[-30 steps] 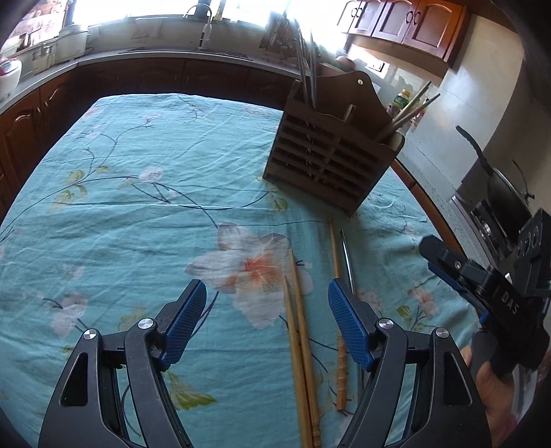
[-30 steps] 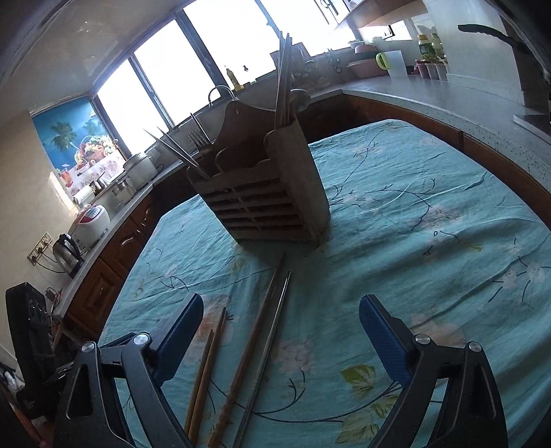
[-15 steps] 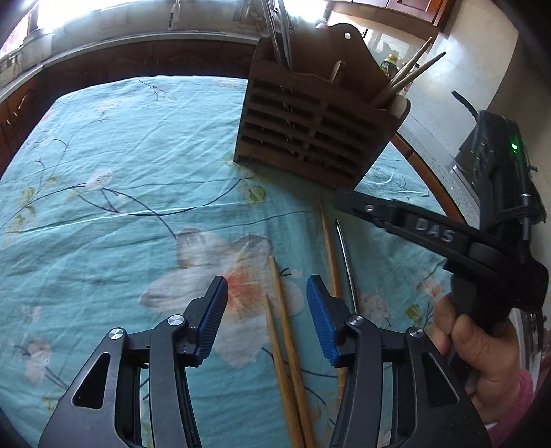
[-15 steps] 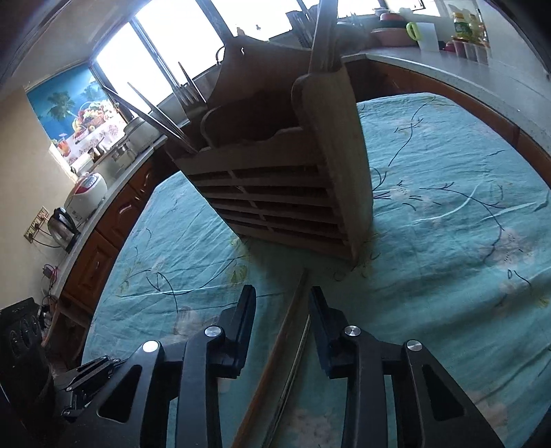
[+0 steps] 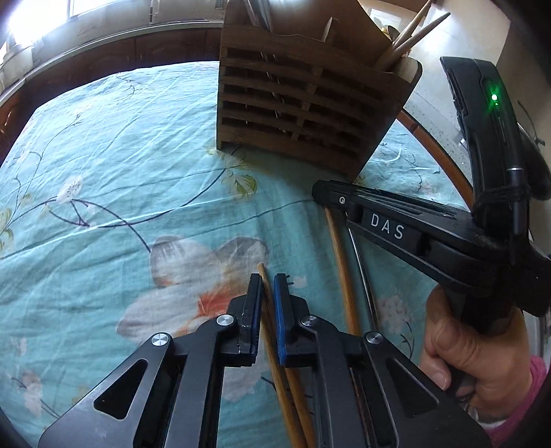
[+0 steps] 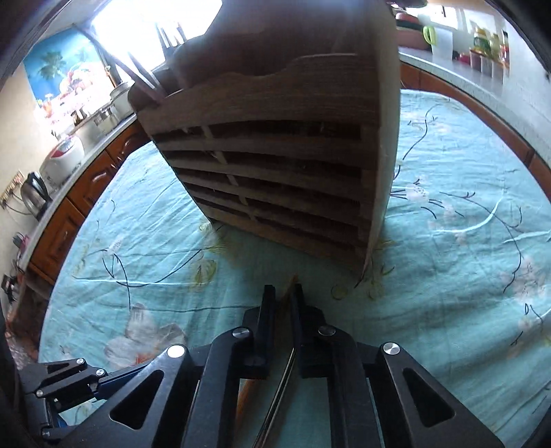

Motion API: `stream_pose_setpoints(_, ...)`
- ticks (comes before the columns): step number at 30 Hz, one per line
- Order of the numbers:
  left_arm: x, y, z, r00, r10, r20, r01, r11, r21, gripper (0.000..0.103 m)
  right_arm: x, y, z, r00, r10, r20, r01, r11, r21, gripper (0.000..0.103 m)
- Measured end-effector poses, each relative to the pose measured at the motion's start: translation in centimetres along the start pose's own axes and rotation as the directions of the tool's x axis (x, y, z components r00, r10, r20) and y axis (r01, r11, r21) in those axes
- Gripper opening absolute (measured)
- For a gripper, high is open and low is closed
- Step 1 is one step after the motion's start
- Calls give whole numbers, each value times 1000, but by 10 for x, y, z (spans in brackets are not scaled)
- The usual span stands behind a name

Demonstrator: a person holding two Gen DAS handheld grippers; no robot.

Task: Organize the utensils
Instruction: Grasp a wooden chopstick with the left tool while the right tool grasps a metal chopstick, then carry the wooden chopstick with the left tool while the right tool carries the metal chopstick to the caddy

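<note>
The counter [image 5: 103, 144] carries a teal floral cloth [image 5: 113, 193], which fills most of both views.

A wooden utensil holder [image 5: 303, 103] stands upright on the cloth, ahead of both grippers. Its front is slatted, with dark gaps between the slats. In the left wrist view two pale wooden sticks [image 5: 413, 31] lean out of its right-hand compartment. In the right wrist view thin dark utensils [image 6: 144, 75] rise from the compartment at the left end; against the bright window they cannot be identified.

Right gripper [image 6: 283, 303]: low over the cloth, just short of the holder's near corner. Its jaws are closing. A bamboo chopstick [image 6: 287, 286] and a metal chopstick [image 6: 286, 368] lie between the pads, and the pads sit against them. The left wrist view shows a person's hand [image 5: 471, 348] wrapped around this gripper's handle, and both sticks run back under it toward the camera.

Left gripper [image 5: 266, 293]: jaws drawn in on a pair of bamboo chopsticks [image 5: 272, 331]. One tip pokes out just past the pads, and the shafts run back beneath the gripper body. This pair lies on the white and orange flower print, beside and to the left of the right gripper's sticks.

Bamboo chopsticks: light tan, slender, slightly tapered. Metal chopstick: thin, dark and reflective.
</note>
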State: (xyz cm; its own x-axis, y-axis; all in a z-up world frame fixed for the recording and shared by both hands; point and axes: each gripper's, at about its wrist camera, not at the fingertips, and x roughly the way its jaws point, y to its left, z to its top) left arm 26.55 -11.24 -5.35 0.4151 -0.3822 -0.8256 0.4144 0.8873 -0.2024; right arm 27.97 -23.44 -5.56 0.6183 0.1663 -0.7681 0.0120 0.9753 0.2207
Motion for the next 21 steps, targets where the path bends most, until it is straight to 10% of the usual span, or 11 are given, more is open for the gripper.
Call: stream_pose_setpoints(21, -109, 17, -3, 972, -112, 209, 133, 987, -94, 4, -115, -11, -13, 960, 189, 207, -216, 970, 113, 5)
